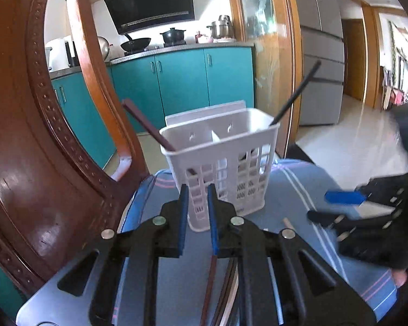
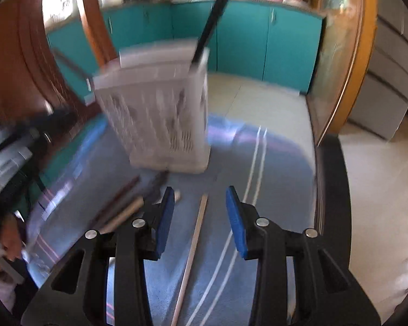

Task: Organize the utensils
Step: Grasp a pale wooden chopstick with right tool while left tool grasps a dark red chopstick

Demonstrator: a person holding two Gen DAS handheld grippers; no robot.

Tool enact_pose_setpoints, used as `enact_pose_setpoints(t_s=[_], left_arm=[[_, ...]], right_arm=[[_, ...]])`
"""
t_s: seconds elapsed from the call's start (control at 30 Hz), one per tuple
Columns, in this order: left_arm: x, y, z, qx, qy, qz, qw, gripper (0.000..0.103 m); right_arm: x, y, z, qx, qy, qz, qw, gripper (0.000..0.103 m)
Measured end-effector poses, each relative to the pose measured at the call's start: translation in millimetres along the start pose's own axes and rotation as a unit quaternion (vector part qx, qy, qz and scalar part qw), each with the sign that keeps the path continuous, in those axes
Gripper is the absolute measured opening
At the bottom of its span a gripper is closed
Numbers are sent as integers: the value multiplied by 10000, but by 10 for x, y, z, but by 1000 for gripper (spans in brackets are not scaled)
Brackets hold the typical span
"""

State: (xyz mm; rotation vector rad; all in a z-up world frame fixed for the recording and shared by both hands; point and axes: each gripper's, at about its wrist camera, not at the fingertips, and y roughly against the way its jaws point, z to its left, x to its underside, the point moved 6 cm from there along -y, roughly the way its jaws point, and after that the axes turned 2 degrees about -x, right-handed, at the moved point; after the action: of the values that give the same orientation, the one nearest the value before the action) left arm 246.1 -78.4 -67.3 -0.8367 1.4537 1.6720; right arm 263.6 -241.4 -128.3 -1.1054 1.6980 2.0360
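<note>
A white slotted utensil basket (image 1: pixel 225 168) stands on the blue striped cloth (image 1: pixel 307 190). A dark brown chopstick (image 1: pixel 147 125) leans in its left compartment and a black chopstick (image 1: pixel 293 97) in its right. My left gripper (image 1: pixel 198 193) is just in front of the basket, jaws slightly apart, empty. Brown chopsticks (image 1: pixel 217 293) lie on the cloth under it. In the right wrist view, blurred, the basket (image 2: pixel 157 114) stands ahead. My right gripper (image 2: pixel 200 198) is open above a pale chopstick (image 2: pixel 193 247). More chopsticks (image 2: pixel 122 206) lie to its left.
A carved wooden chair back (image 1: pixel 27 135) rises close on the left. The cloth's right edge (image 2: pixel 321 190) drops to a tiled floor. Teal kitchen cabinets (image 1: pixel 182 81) stand behind. The right gripper (image 1: pixel 348 206) shows at the right of the left wrist view.
</note>
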Motion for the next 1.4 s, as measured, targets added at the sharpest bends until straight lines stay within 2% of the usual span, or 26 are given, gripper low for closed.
enact_pose_setpoints(t_s=[0.13, 0.33, 0.43, 0.47, 0.5, 0.57, 0.67, 0.8, 0.9, 1.03, 1.17, 1.3, 1.4], left_arm=[[4, -11, 27, 11, 9, 92, 10000, 15], [41, -27, 44, -3, -58, 175, 9998, 15], [63, -23, 35, -42, -114, 180, 9998, 15], [67, -23, 38, -44, -116, 187, 9997, 15], [75, -25, 41, -46, -117, 196, 9997, 15], [91, -35, 38, -62, -130, 218, 9997, 15], [142, -91, 16, -49, -187, 340, 9992, 15], [305, -289, 24, 270, 54, 1003, 9946, 15], [473, -484, 59, 484, 249, 1568, 9861, 15], [666, -674, 55, 707, 401, 2087, 9746, 15], [761, -780, 25, 707, 357, 2303, 9699, 15], [806, -834, -26, 690, 272, 2334, 9695, 15], [807, -874, -55, 710, 275, 2351, 9690, 18]], right_arm=[[193, -368, 19, 242, -86, 568, 9981, 39], [315, -620, -31, 248, -381, 967, 9943, 37], [350, -681, -4, 310, -346, 1007, 9938, 23], [340, -691, 11, 276, -350, 1010, 9939, 13], [340, -690, 29, 215, -366, 1003, 9941, 8], [332, -662, 55, 199, -388, 940, 9946, 7], [273, -540, 88, 84, -486, 762, 9959, 7], [163, -349, -5, -56, -813, 462, 9956, 7], [172, -305, -113, -46, -1022, 486, 9936, 7], [229, -333, -140, -20, -1058, 626, 9924, 7], [232, -326, -112, -10, -982, 642, 9931, 9], [231, -343, -144, 59, -961, 664, 9931, 20], [267, -377, -156, 205, -871, 758, 9931, 20]])
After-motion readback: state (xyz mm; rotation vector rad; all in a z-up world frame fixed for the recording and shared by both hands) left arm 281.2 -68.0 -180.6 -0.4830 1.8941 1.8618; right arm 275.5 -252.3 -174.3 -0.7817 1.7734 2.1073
